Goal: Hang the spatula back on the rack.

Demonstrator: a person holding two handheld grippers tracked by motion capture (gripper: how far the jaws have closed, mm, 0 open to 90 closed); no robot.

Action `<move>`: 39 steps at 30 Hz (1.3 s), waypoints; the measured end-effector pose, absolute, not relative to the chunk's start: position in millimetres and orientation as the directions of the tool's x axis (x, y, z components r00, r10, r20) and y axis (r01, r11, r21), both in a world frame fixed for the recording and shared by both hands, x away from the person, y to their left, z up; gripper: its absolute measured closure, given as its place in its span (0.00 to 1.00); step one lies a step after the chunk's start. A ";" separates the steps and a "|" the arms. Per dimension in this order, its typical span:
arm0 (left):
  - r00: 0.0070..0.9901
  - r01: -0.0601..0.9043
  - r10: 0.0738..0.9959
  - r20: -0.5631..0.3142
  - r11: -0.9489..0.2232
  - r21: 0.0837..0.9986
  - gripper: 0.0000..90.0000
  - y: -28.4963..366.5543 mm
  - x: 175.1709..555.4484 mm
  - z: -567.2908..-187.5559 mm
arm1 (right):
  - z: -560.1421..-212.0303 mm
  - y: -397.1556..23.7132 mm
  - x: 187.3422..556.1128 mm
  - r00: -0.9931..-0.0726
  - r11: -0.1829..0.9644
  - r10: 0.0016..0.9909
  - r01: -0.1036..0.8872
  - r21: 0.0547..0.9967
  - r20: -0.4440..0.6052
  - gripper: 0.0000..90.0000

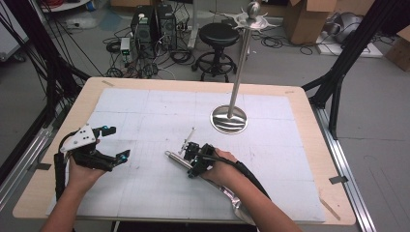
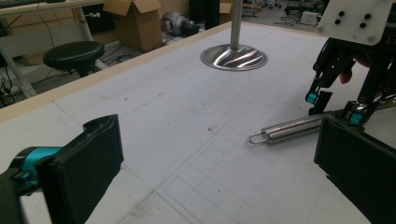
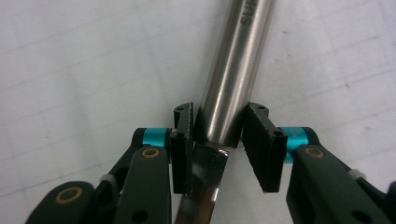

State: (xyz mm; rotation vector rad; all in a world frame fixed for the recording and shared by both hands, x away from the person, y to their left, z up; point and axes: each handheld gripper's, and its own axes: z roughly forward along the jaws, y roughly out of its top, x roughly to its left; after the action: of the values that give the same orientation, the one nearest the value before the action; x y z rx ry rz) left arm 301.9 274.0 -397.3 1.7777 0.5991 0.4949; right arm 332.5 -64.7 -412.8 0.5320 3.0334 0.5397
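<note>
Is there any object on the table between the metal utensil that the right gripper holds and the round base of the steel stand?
Nothing visible does. The right gripper is shut on the utensil handle, and the white mat from there to the stand base lies bare.

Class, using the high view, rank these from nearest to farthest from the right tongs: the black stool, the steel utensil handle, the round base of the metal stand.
1. Steel utensil handle: between the right tongs, lying on the table.
2. Round base of the metal stand: behind the tongs, slightly to their right, on the mat.
3. Black stool: on the floor beyond the table's far edge.
</note>
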 end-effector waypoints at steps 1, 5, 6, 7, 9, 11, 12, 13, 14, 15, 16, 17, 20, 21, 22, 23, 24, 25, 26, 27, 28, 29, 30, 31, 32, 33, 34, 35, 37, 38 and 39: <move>0.782 0.148 0.623 0.030 -0.232 0.961 0.02 274.0 301.8 -397.3 | -412.8 -63.6 331.6 -0.945 0.883 0.325 0.322 0.343 0.051 0.73; 0.781 0.148 0.624 0.031 -0.233 0.961 0.02 274.2 301.4 -397.0 | -408.6 -59.9 327.8 -0.952 0.880 0.301 0.297 0.370 0.048 0.76; 0.781 0.148 0.623 0.031 -0.233 0.961 0.02 274.4 301.3 -396.8 | -407.1 -59.8 327.4 -0.953 0.879 0.298 0.293 0.376 0.046 0.77; 0.779 0.149 0.626 0.028 -0.228 0.962 0.02 274.3 301.1 -396.9 | -405.5 -60.3 327.2 -0.955 0.878 0.296 0.287 0.384 0.038 0.77; 0.780 0.148 0.625 0.027 -0.226 0.963 0.02 274.5 301.2 -396.9 | -402.3 -62.9 328.1 -0.953 0.870 0.302 0.290 0.398 0.034 0.77; 0.780 0.148 0.625 0.027 -0.226 0.963 0.02 274.5 301.2 -396.9 | -399.0 -66.2 329.4 -0.951 0.860 0.307 0.295 0.417 0.038 0.77; 0.781 0.147 0.624 0.027 -0.225 0.963 0.02 274.4 301.3 -397.0 | -396.3 -68.1 329.5 -0.950 0.856 0.310 0.299 0.421 0.043 0.77; 0.781 0.148 0.624 0.028 -0.227 0.963 0.02 274.5 301.4 -396.9 | -393.5 -70.5 329.7 -0.949 0.847 0.313 0.299 0.439 0.042 0.77; 0.780 0.148 0.625 0.028 -0.227 0.963 0.02 274.4 301.4 -397.0 | -390.5 -72.5 329.3 -0.946 0.842 0.320 0.306 0.445 0.045 0.77; 0.781 0.148 0.625 0.027 -0.227 0.963 0.02 274.3 301.4 -397.0 | -388.1 -74.7 329.6 -0.947 0.835 0.319 0.303 0.459 0.046 0.77; 0.781 0.148 0.625 0.027 -0.227 0.963 0.02 274.3 301.4 -397.0 | -384.1 -77.9 329.9 -0.947 0.829 0.320 0.302 0.470 0.044 0.77; 0.781 0.148 0.624 0.029 -0.229 0.962 0.02 274.4 301.4 -396.9 | -381.9 -79.9 329.9 -0.945 0.822 0.324 0.306 0.480 0.048 0.77; 0.780 0.149 0.625 0.027 -0.228 0.962 0.02 274.5 301.2 -396.9 | -371.5 -90.1 331.7 -0.940 0.785 0.337 0.313 0.535 0.057 0.77; 0.780 0.149 0.625 0.026 -0.226 0.963 0.02 274.5 301.2 -396.9 | -369.0 -92.8 332.5 -0.941 0.777 0.334 0.309 0.549 0.057 0.77; 0.780 0.149 0.626 0.026 -0.226 0.963 0.02 274.5 301.1 -396.8 | -365.3 -96.4 332.8 -0.938 0.764 0.342 0.316 0.563 0.063 0.77; 0.780 0.149 0.626 0.026 -0.226 0.963 0.02 274.5 301.1 -396.9 | -361.9 -99.8 333.5 -0.937 0.752 0.342 0.315 0.580 0.065 0.77; 0.780 0.149 0.625 0.026 -0.226 0.963 0.02 274.5 301.2 -396.9 | -358.2 -103.4 333.8 -0.935 0.740 0.347 0.317 0.594 0.067 0.77; 0.780 0.149 0.626 0.026 -0.226 0.963 0.02 274.5 301.1 -396.9 | -354.3 -106.9 333.8 -0.933 0.728 0.352 0.322 0.606 0.073 0.77; 0.780 0.149 0.626 0.026 -0.226 0.963 0.02 274.5 301.1 -396.9 | -350.8 -110.4 334.0 -0.933 0.714 0.353 0.319 0.623 0.072 0.77; 0.780 0.149 0.626 0.026 -0.226 0.963 0.02 274.5 301.1 -396.9 | -346.9 -114.0 334.2 -0.932 0.702 0.356 0.316 0.638 0.070 0.77; 0.780 0.149 0.626 0.026 -0.226 0.963 0.02 274.5 301.1 -396.9 | -343.2 -117.7 334.1 -0.930 0.690 0.359 0.318 0.650 0.074 0.77; 0.779 0.149 0.626 0.026 -0.226 0.963 0.02 274.4 301.1 -396.9 | -340.9 -120.2 334.1 -0.929 0.680 0.361 0.317 0.661 0.074 0.77; 0.780 0.148 0.625 0.027 -0.226 0.963 0.02 274.5 301.1 -396.8 | -337.3 -124.1 334.0 -0.927 0.666 0.367 0.316 0.676 0.072 0.77; 0.779 0.148 0.626 0.026 -0.223 0.963 0.02 274.3 301.0 -396.9 | -335.3 -126.3 333.8 -0.926 0.660 0.369 0.317 0.681 0.074 0.77; 0.780 0.148 0.625 0.027 -0.226 0.963 0.02 274.5 301.1 -396.8 | -331.5 -130.4 333.5 -0.923 0.647 0.378 0.316 0.694 0.068 0.77; 0.780 0.148 0.625 0.028 -0.227 0.963 0.02 274.6 301.1 -396.8 | -329.7 -132.5 333.2 -0.922 0.643 0.381 0.318 0.697 0.069 0.77; 0.781 0.148 0.625 0.026 -0.226 0.963 0.02 274.6 301.1 -396.8 | -327.8 -135.0 333.7 -0.925 0.637 0.374 0.309 0.706 0.067 0.77; 0.781 0.148 0.625 0.025 -0.223 0.963 0.02 274.4 301.1 -396.8 | -325.8 -137.0 333.1 -0.925 0.629 0.374 0.309 0.714 0.070 0.77; 0.780 0.148 0.625 0.025 -0.224 0.963 0.02 274.3 301.1 -396.9 | -322.6 -140.4 332.1 -0.926 0.621 0.372 0.301 0.724 0.066 0.77; 0.780 0.148 0.625 0.025 -0.224 0.963 0.02 274.3 301.1 -396.9 | -321.3 -141.6 331.7 -0.926 0.618 0.371 0.299 0.727 0.065 0.77; 0.780 0.149 0.625 0.026 -0.226 0.963 0.02 274.5 301.1 -396.9 | -320.6 -142.5 331.6 -0.928 0.617 0.369 0.294 0.730 0.061 0.77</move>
State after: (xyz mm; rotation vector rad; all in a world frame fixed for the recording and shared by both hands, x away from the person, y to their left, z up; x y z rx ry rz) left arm 301.1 274.5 -396.9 1.7726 0.6027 0.4930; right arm 331.6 -142.5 -320.6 0.5624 2.7392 1.2101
